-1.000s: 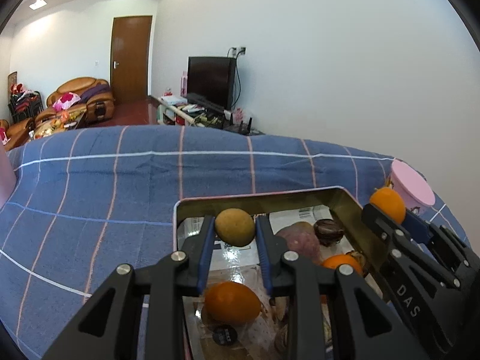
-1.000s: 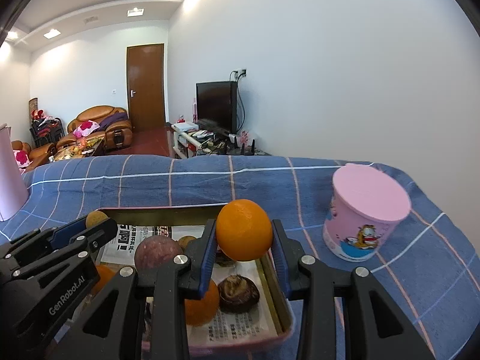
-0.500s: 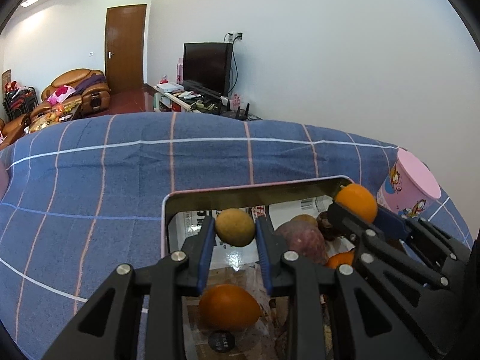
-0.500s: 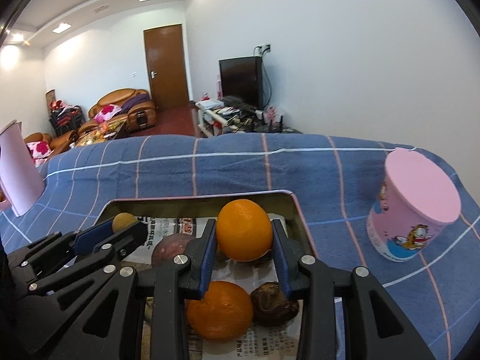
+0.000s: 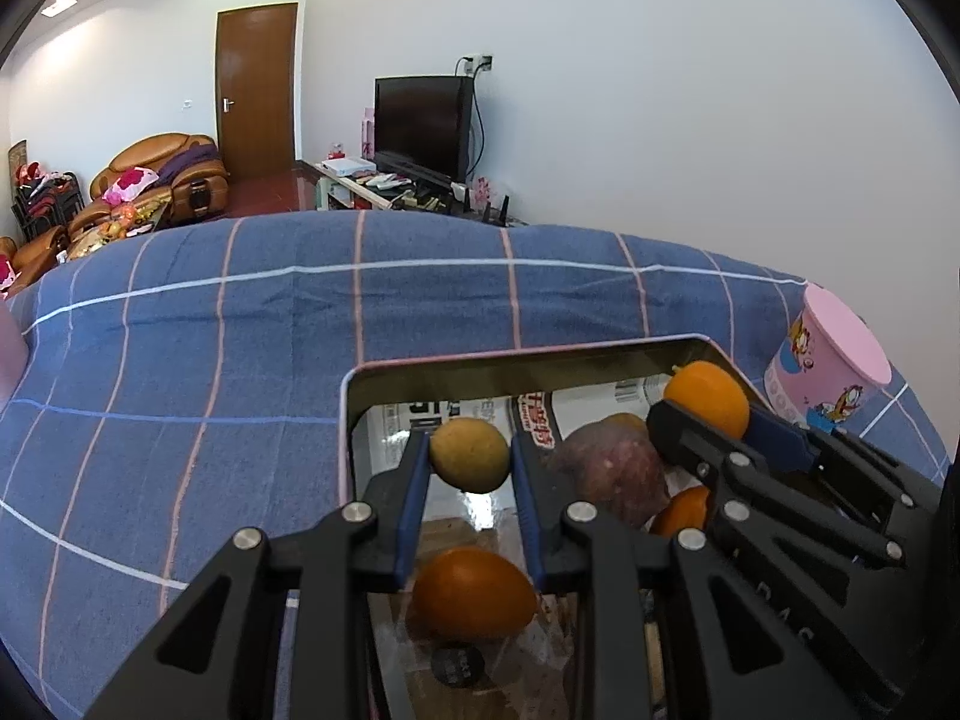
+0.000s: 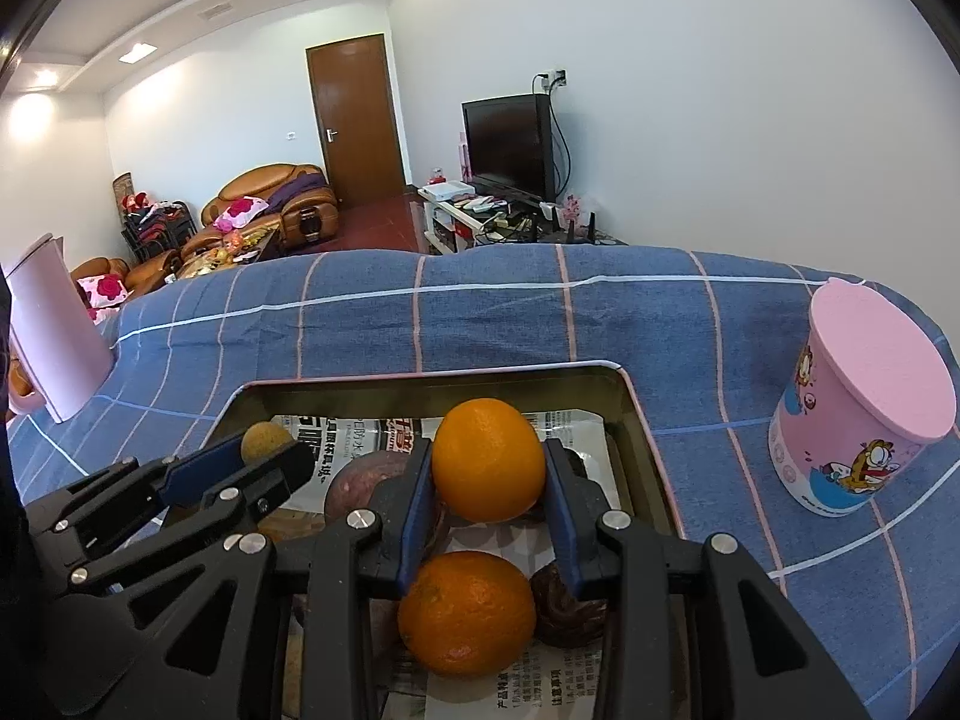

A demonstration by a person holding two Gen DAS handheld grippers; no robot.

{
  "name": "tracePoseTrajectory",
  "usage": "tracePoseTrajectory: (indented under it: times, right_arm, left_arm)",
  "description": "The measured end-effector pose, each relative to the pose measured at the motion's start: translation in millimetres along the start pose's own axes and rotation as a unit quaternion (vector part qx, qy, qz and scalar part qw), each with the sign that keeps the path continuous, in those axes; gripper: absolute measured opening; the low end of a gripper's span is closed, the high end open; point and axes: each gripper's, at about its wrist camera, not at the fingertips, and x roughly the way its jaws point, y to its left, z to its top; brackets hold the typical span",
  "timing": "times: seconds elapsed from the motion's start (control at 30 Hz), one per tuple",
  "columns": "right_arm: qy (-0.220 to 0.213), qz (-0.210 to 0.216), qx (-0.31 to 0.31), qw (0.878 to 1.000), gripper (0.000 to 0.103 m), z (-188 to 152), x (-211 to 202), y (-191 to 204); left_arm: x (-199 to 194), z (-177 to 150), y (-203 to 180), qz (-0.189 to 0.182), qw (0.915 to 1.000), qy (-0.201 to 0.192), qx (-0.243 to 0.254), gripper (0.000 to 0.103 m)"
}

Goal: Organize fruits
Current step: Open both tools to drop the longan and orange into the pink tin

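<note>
The left gripper (image 5: 470,461) squeezes a small yellow-brown fruit (image 5: 470,455) between its blue pads. The fruit is up in the air, over the near-left part of the tin tray (image 5: 346,414). The right gripper (image 6: 487,474) squeezes an orange (image 6: 487,459) tight the same way. That orange also hangs above the tray, near its far right side. So both hands have a fruit, and neither fruit is set down.

Under the jaws, the tray has newspaper (image 6: 354,441) on the bottom. More fruit lies on the paper. There is another orange (image 6: 467,612) right below the held one, a dark wrinkly fruit (image 6: 564,609) touching it on the right, and a big purple-red fruit (image 5: 612,474) in the middle. In the left view one more orange fruit (image 5: 471,591) sits close to the camera.

The tray sits on a blue checked cloth (image 6: 492,312). A pink cup with a cartoon cat (image 6: 864,420) stands upside down to the right of the tray, a little apart from it. A pink jug (image 6: 51,342) stands far off to the left.

I think the job is partway done. Some fruits look put in place, two are in the jaws, and I cannot tell if they are going in or coming out.
</note>
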Motion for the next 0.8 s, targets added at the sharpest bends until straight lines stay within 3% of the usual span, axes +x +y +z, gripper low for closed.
tracePoseTrajectory:
  times: [0.27,0.47,0.6,0.67,0.7,0.73,0.8]
  right_arm:
    - [0.003,0.030,0.029,0.999,0.039,0.3,0.7,-14.3]
    - [-0.001,0.052,0.042,0.998,0.044,-3.7,-4.7,-21.7]
    - [-0.031,0.054,0.060,0.996,0.044,-8.3,-19.0,-26.6]
    - [-0.052,0.054,0.069,0.995,0.044,-10.0,-27.8,-29.1]
    - [-0.067,0.051,0.073,0.994,0.051,-10.5,-33.9,-30.6]
    - [-0.079,0.047,0.074,0.993,0.061,-11.3,-38.3,-30.8]
    - [-0.115,0.033,0.069,0.990,0.063,-13.0,-52.1,-27.8]
  left_arm:
    - [-0.3,0.4,0.9,0.001,1.0000,0.002,0.002,0.030]
    - [-11.8,-4.7,5.9,0.006,0.9999,-0.011,-0.004,0.037]
    - [-24.1,-9.5,5.1,0.012,0.9995,-0.030,0.002,0.055]
    - [-32.6,-12.3,2.9,0.006,0.9990,-0.043,0.008,0.082]
    - [-37.7,-14.2,1.7,0.020,0.9981,-0.056,0.012,0.103]
    - [-44.0,-15.8,1.3,0.033,0.9966,-0.074,0.015,0.103]
    - [-57.4,-19.0,-0.4,0.046,0.9925,-0.110,0.027,0.103]
